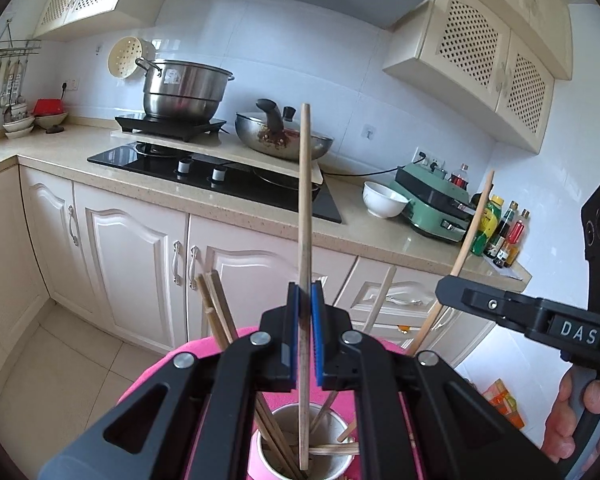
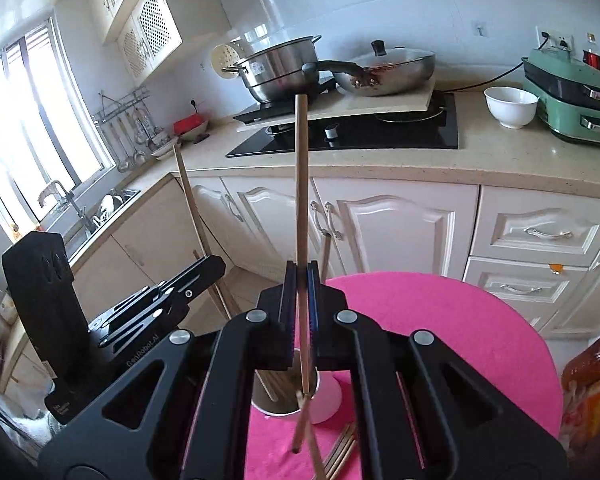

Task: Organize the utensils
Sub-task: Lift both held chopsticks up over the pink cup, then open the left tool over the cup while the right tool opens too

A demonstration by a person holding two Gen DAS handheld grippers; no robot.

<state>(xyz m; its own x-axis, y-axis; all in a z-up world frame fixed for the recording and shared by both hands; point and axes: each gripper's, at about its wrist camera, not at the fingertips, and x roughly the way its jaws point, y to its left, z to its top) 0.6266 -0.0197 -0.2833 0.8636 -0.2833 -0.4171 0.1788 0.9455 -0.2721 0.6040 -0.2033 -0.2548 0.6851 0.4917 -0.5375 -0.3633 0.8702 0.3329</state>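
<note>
While each gripper point(image 1: 305, 308) point(image 2: 301, 292) clamps one chopstick point(image 1: 305, 216) point(image 2: 301, 184), cup point(image 1: 268, 456) holding chopsticks.

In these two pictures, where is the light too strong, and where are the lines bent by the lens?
In the right wrist view, the window at left is washed out white, with glare hiding detail near the sink. In the left wrist view, the light is even; the countertop edge curves and the wall cabinets lean, from fisheye distortion. Both views have dark rounded corners.
</note>
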